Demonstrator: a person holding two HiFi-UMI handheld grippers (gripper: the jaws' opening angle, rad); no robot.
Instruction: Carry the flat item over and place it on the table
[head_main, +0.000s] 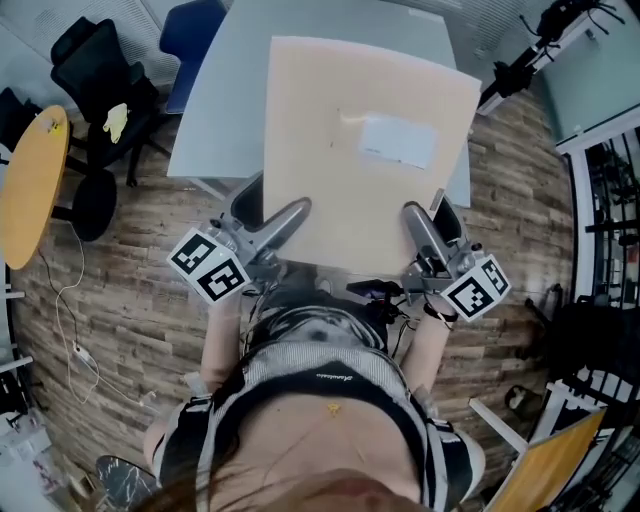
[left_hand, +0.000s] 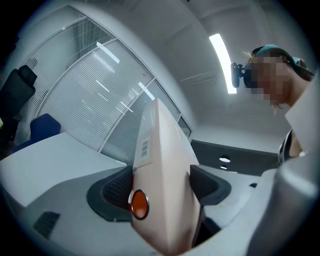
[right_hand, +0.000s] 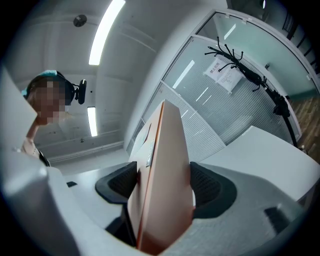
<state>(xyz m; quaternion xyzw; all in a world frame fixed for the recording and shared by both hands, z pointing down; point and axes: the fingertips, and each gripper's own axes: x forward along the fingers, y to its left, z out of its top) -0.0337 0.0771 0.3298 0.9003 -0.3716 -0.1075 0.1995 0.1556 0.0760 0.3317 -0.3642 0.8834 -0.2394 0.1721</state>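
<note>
The carry is judged nearly done: the box (head_main: 360, 150) is held over the grey table (head_main: 215, 110), apparently just clear of the top, with its near edge overhanging toward the person. The left gripper (head_main: 285, 222) is clamped on the near edge at its left part and the right gripper (head_main: 420, 232) at its right part; in each gripper view the pads are pressed against both broad faces. The box is kept flat, broad face and white label (head_main: 398, 140) upward. It looks almost square, the slightly longer axis being judged to run away from the person, with the far edge skewed a little to the right. Next, an even lowering of both sides is called for, then the jaws are to be released and drawn back level
</note>
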